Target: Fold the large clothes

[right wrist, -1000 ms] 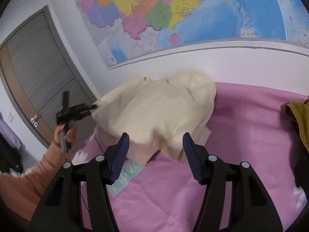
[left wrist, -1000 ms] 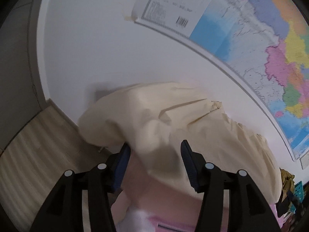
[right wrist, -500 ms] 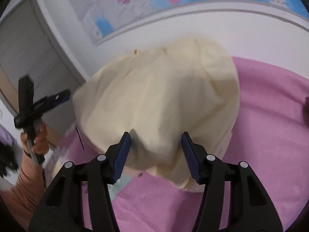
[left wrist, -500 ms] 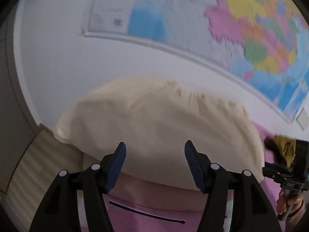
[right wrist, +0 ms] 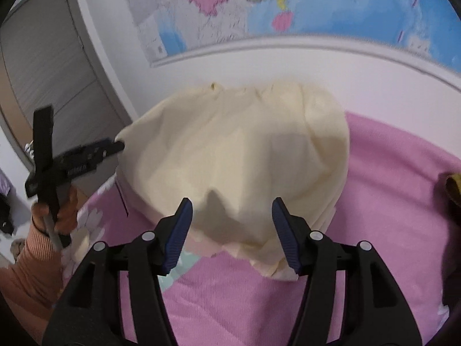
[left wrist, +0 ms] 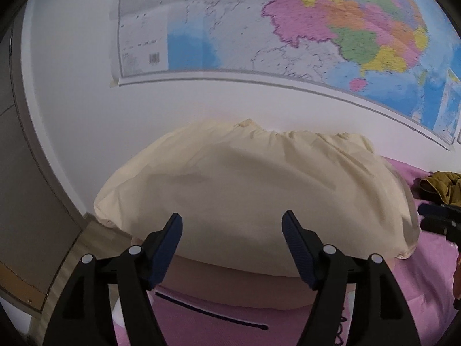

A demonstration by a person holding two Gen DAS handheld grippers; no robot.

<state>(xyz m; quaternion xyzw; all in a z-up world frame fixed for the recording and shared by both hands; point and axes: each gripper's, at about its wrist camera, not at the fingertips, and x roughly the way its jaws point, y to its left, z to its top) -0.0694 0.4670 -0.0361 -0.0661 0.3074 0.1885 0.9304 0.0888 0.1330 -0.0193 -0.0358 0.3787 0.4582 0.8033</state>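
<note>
- A cream garment [left wrist: 253, 196] is seen lying in a rounded, puffed heap on a bed covered by a pink sheet [right wrist: 389, 201], at the end close to a white wall [left wrist: 86, 109].
- In the left wrist view, the left tool [left wrist: 232, 230] is held with its jaws spread wide; they have just been opening, and nothing is pressed between the blue pads [left wrist: 296, 248]. The near edge of the garment is seen just beyond them.
- In the right wrist view, the right tool [right wrist: 230, 225] is likewise seen with jaws apart. The garment's near hem lies in the gap between the pads [right wrist: 283, 233], but no pinch on the cloth is seen.
- The left tool is also caught at the left of the right wrist view, gripped by a hand [right wrist: 54, 210] in an orange ribbed sleeve [right wrist: 28, 274], with its tip at the garment's far left corner; whether cloth is touched there cannot be told.
- A gathered, wrinkled band is visible along the garment's far edge, nearest the wall.
- A large coloured map [left wrist: 317, 28] is fixed to the wall above the bed.
- An olive-yellow cloth [left wrist: 440, 187] is seen on the sheet to the right, apart from the cream garment.
- A grey door [right wrist: 49, 66] is visible to the left of the bed in the right wrist view.
- A pale printed pattern with a teal patch [right wrist: 184, 262] is visible on the sheet beneath the right tool.
</note>
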